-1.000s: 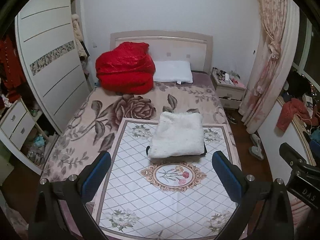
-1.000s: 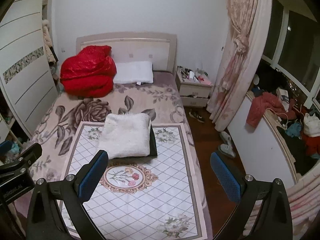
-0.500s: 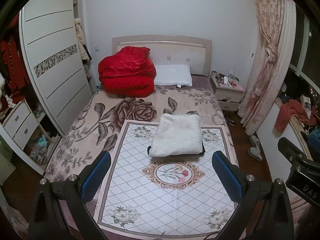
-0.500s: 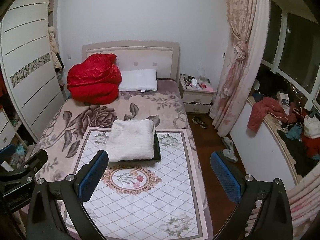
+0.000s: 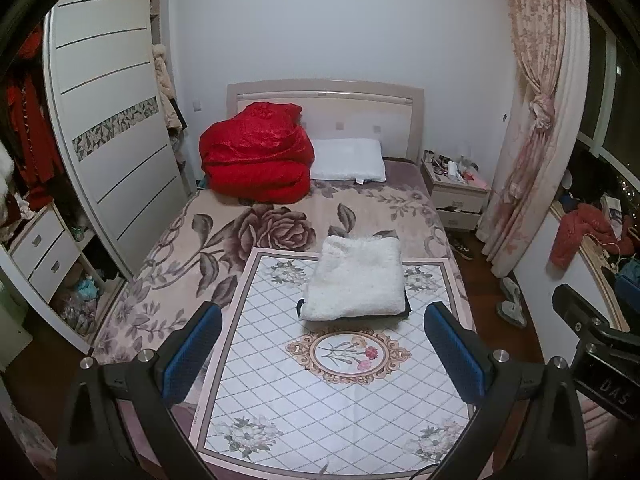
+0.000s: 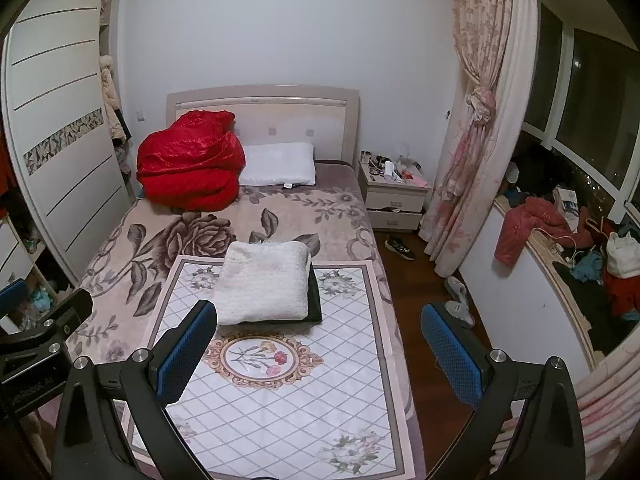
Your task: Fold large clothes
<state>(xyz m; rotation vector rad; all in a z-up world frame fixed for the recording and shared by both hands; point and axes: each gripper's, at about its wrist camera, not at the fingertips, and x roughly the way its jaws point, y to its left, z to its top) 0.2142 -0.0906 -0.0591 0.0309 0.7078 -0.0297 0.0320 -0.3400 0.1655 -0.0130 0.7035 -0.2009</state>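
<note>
Both grippers hang high above the foot of the bed, each with fingers spread wide and nothing between them. The folded white garment (image 5: 354, 278) rests on a dark folded piece (image 6: 315, 296) on the patterned mat (image 5: 320, 384), well ahead and below. It lies just right of centre for the left gripper (image 5: 322, 354) and left of centre for the right gripper (image 6: 318, 354), so roughly midway between them, long axis running toward the headboard.
</note>
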